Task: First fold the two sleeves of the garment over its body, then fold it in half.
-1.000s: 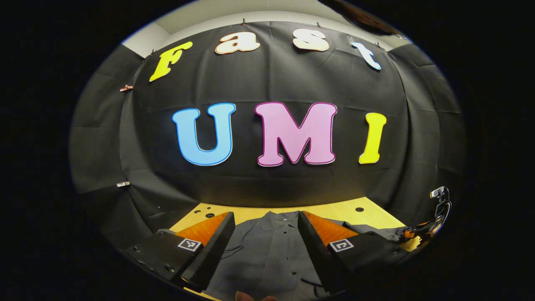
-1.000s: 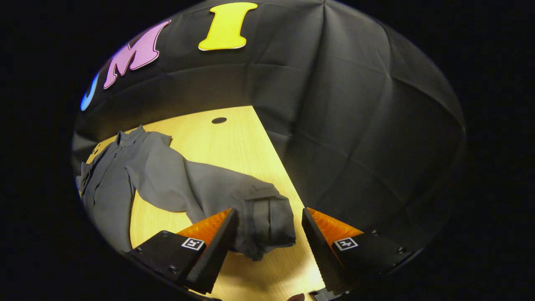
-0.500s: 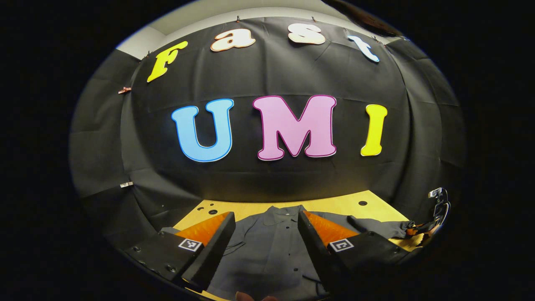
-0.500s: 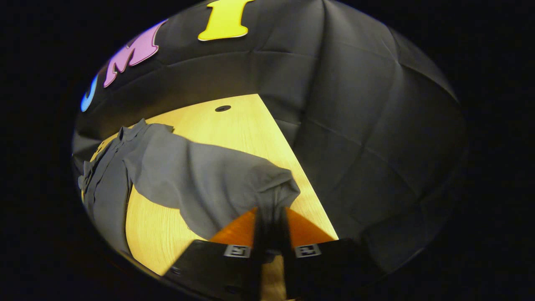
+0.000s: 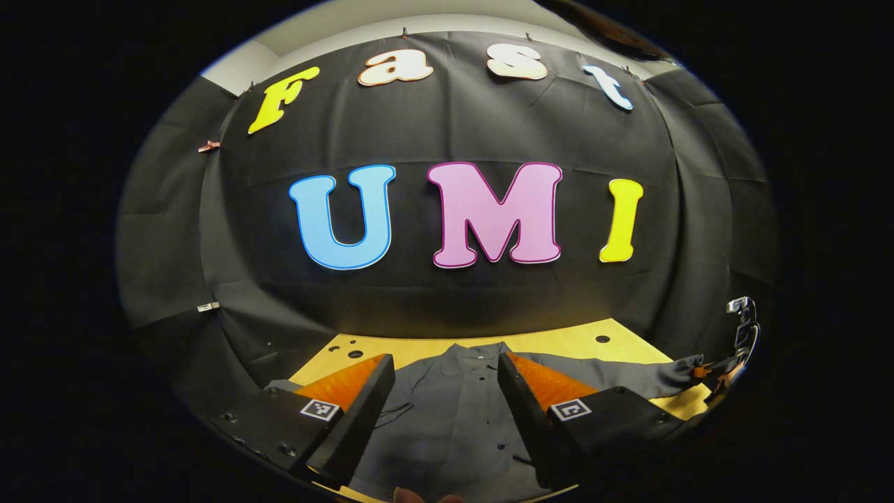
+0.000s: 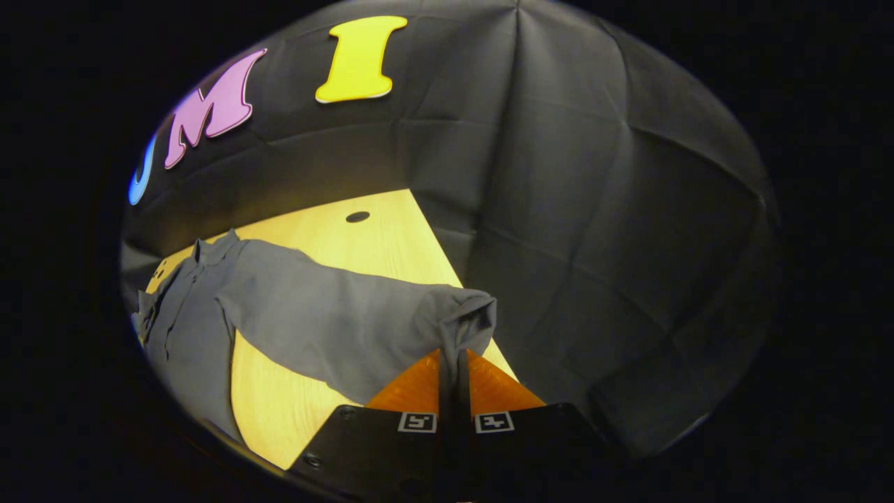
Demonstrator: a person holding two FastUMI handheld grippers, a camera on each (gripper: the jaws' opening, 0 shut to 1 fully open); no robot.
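My right gripper (image 6: 452, 367) has its jaws pinched on the sleeve (image 6: 349, 325) cuff, lifted off the desk (image 6: 279, 412). My left gripper (image 5: 445, 391) hangs with jaws spread over the garment (image 5: 454, 419), which lies flat, collar at 12 o'clock. Bare desk runs beyond to the far edge.

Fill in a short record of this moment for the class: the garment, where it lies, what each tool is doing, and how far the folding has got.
garment: grey buttoned shirt, spread out
surface: wooden table
right tool: shut on the right sleeve's cuff, sleeve lifted off the table
left tool: open, above the shirt's body, gripping nothing
sleeves folded: none yet
fold in half: not begun
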